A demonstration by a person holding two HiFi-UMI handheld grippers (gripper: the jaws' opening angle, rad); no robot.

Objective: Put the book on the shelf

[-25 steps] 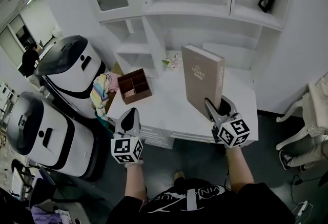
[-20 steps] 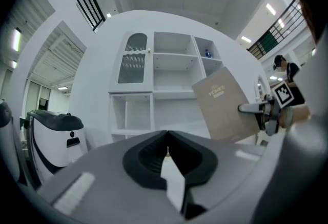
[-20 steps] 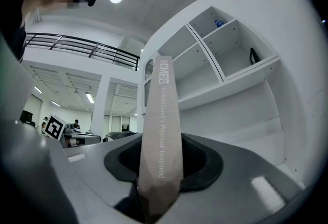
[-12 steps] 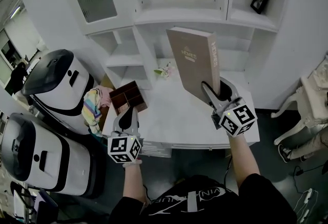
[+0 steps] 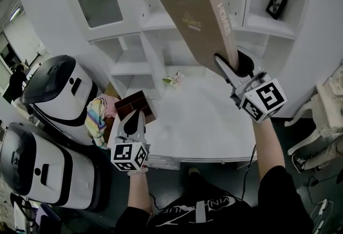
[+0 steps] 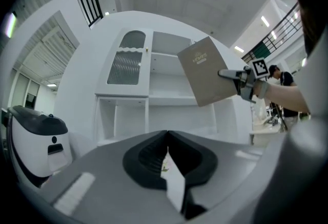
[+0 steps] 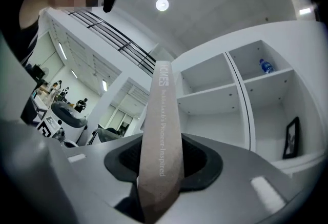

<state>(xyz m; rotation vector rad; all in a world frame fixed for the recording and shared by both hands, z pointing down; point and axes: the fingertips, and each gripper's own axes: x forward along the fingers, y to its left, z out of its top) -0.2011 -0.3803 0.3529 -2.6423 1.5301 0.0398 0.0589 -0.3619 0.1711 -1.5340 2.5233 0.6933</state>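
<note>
Showing "Pioneer-Inspired" along book [image 7: 161, 138] spine

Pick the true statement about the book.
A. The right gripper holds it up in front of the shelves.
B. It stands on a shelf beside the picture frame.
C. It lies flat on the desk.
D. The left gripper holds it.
A: the book is clamped at its lower end between the fingers of the right gripper, tilted in the air in front of the shelves and resting on nothing.
</note>
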